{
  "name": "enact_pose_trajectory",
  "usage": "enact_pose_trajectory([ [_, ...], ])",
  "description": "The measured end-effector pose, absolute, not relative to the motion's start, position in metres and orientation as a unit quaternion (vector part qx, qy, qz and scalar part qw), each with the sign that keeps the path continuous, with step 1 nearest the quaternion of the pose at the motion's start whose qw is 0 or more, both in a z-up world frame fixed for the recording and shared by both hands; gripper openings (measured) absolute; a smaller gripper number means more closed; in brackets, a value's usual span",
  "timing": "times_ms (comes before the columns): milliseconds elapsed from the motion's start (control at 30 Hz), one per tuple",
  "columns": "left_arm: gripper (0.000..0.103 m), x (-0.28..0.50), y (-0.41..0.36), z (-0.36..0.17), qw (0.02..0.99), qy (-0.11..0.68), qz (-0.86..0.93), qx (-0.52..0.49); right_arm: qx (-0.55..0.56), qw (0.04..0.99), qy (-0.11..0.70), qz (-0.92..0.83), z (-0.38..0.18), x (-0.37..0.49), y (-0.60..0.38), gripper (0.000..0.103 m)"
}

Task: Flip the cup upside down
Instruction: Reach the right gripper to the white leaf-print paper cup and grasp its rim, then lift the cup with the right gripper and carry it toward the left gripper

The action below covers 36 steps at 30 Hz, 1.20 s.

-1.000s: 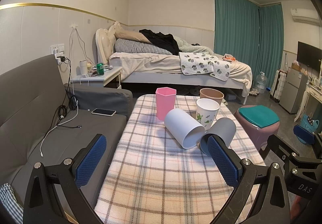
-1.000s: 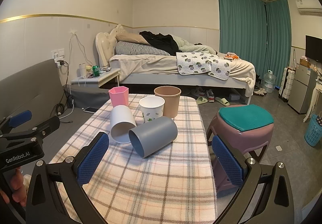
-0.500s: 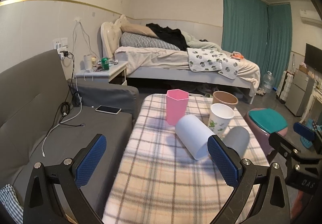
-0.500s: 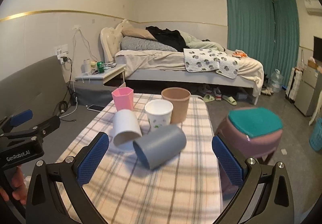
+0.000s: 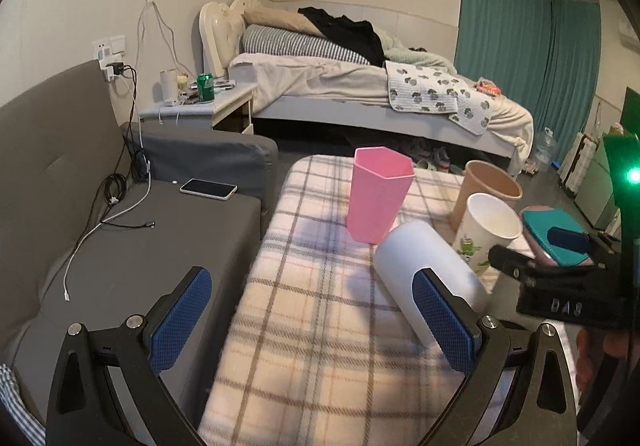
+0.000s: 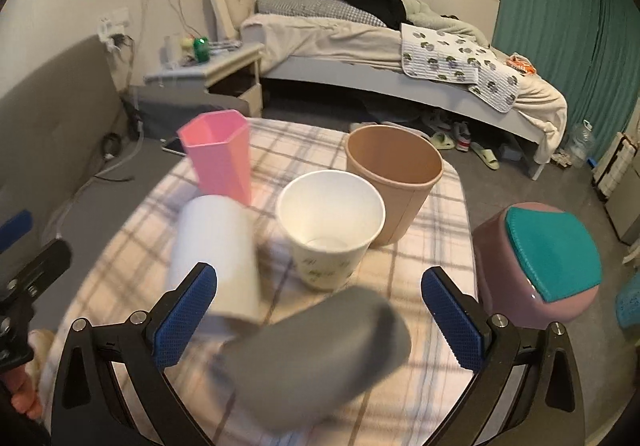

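Observation:
Several cups are on a plaid-covered table (image 6: pixel 432 242). A grey cup (image 6: pixel 320 354) lies on its side between the open fingers of my right gripper (image 6: pixel 318 314), close to the camera. A white cup (image 6: pixel 214 250) lies on its side left of it; in the left wrist view the white cup (image 5: pixel 424 270) lies by the right fingertip of my open left gripper (image 5: pixel 312 318). A pink hexagonal cup (image 6: pixel 220 157), a printed paper cup (image 6: pixel 330 226) and a tan cup (image 6: pixel 394 181) stand upright behind.
A grey sofa (image 5: pixel 120 246) with a phone (image 5: pixel 208 189) and cables lies left of the table. A pink stool with a teal cushion (image 6: pixel 548 262) stands right of it. A bed (image 6: pixel 400 45) and a nightstand (image 6: pixel 216 65) are behind.
Both grippers have moved forward toward the cups. The grey cup now sits between my right gripper's fingers, and the white cup is beside my left gripper's right finger.

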<state>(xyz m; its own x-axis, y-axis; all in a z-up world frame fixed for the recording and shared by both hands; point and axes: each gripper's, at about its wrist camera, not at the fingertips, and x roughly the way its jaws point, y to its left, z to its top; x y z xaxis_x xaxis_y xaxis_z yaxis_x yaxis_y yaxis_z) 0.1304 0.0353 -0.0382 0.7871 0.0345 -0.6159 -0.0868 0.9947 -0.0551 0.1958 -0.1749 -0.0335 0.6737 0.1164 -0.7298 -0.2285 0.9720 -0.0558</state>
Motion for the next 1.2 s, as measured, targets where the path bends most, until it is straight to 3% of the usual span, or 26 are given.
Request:
enact_pose_trajectory([
  [233, 0.103, 0.147, 0.035, -0.052, 0.942, 0.333, 0.033, -0.031, -0.061, 0.899, 0.425, 0.091, -0.051, 0.237, -0.174, 0.100],
  [500, 0.103, 0.150, 0.035, -0.063, 0.939, 0.343, 0.038, -0.019, -0.075, 0.882, 0.455, 0.093, -0.066, 0.260, -0.168, 0.088],
  [733, 0.103, 0.150, 0.039, -0.068, 0.937, 0.348, 0.039, -0.021, -0.061, 0.878, 0.466, 0.093, -0.072, 0.268, -0.172, 0.063],
  [1000, 0.103, 0.145, 0.039, -0.062, 0.938, 0.345, 0.046, -0.007, -0.050, 0.895, 0.431, 0.103, -0.053, 0.257, -0.172, 0.060],
  [1200, 0.103, 0.118, 0.046, -0.023, 0.947, 0.317, 0.048, -0.021, -0.048, 0.913, 0.386, 0.124, 0.002, 0.223, -0.168, 0.060],
])
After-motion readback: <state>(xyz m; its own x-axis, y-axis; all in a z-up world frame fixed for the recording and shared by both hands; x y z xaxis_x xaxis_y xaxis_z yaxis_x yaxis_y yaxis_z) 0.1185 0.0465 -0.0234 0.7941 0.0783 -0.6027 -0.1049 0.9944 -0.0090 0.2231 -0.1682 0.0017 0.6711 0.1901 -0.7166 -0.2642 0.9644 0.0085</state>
